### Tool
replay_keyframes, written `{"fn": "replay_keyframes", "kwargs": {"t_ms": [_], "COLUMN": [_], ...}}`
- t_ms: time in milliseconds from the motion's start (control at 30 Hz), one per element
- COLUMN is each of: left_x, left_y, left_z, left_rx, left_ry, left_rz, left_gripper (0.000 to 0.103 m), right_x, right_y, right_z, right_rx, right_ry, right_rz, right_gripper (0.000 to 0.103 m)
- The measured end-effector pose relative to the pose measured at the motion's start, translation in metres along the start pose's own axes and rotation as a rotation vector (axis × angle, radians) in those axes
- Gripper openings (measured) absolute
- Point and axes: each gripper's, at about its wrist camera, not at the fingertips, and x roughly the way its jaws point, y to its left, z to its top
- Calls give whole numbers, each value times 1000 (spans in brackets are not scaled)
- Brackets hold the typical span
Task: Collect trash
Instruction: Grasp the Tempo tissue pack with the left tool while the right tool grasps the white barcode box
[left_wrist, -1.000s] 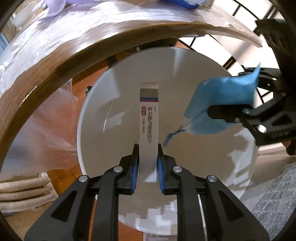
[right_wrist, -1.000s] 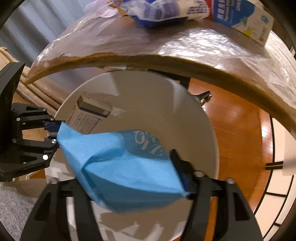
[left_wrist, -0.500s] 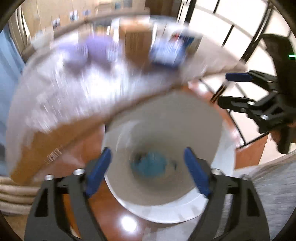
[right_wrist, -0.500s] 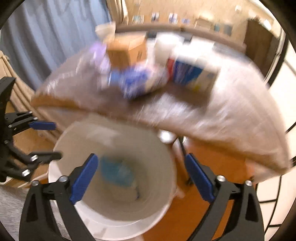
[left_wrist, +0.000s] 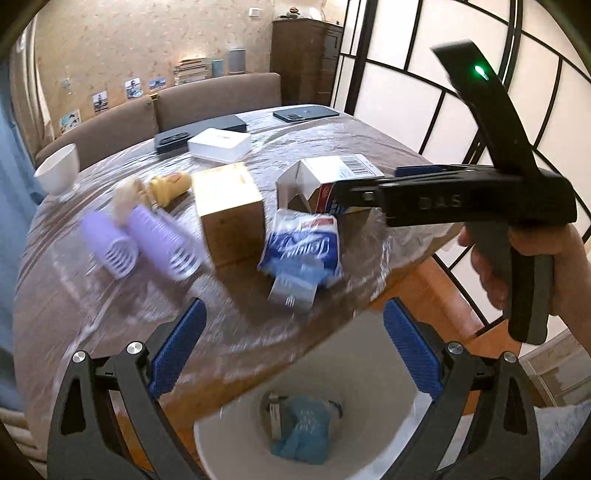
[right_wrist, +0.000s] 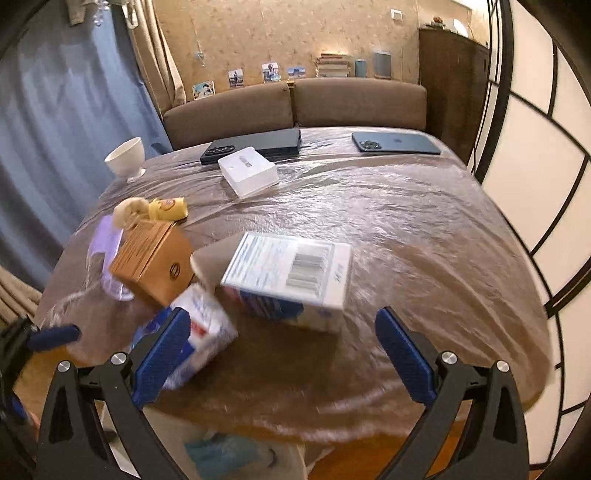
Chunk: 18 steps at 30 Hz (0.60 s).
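My left gripper (left_wrist: 295, 347) is open and empty above the table's near edge and the white bin (left_wrist: 369, 391). In the bin lie a blue wrapper (left_wrist: 303, 432) and a small box (left_wrist: 275, 417). My right gripper (right_wrist: 280, 354) is open and empty over the table edge; it shows from the side in the left wrist view (left_wrist: 384, 195). On the table lie a crumpled blue-white packet (left_wrist: 303, 251) (right_wrist: 201, 332), a white-blue carton (right_wrist: 291, 277) (left_wrist: 328, 181), a brown box (left_wrist: 229, 210) (right_wrist: 155, 266), purple curlers (left_wrist: 147, 243) and a yellow bottle (right_wrist: 166, 208).
The table (right_wrist: 406, 240) has a clear plastic cover. At its back are a white bowl (right_wrist: 125, 158), a white box (right_wrist: 247, 175), a dark case (right_wrist: 255, 146) and a tablet (right_wrist: 395, 142). A brown sofa (right_wrist: 295, 103) stands behind; a paper screen (right_wrist: 535, 147) is at the right.
Both grippers opened and dropped the small box and the blue wrapper into the bin. Both then rose from inside the bin to look over the tabletop.
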Motion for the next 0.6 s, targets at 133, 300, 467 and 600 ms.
{"fn": "replay_keyframes", "kwargs": {"t_ms": [133,300,467,600], "left_x": [15,30,36,39], "left_y": [-3,-5,-4,-3], "left_z": [10,17,21,23], "left_rx": [12,20,2,-17], "left_ry": [9,19,15,12], "left_rz": [4,13,13,7], "left_gripper": [98,98,98,94], "right_x": [16,29,38,45], "right_y": [-3,-3,-2,-2], "right_z": [10,18,21,22], "right_rx": [20,25,21,22], "right_ry": [18,38,59,70], "right_rz": [-9,-10,-13,-15], "right_gripper": [98,98,98,98]}}
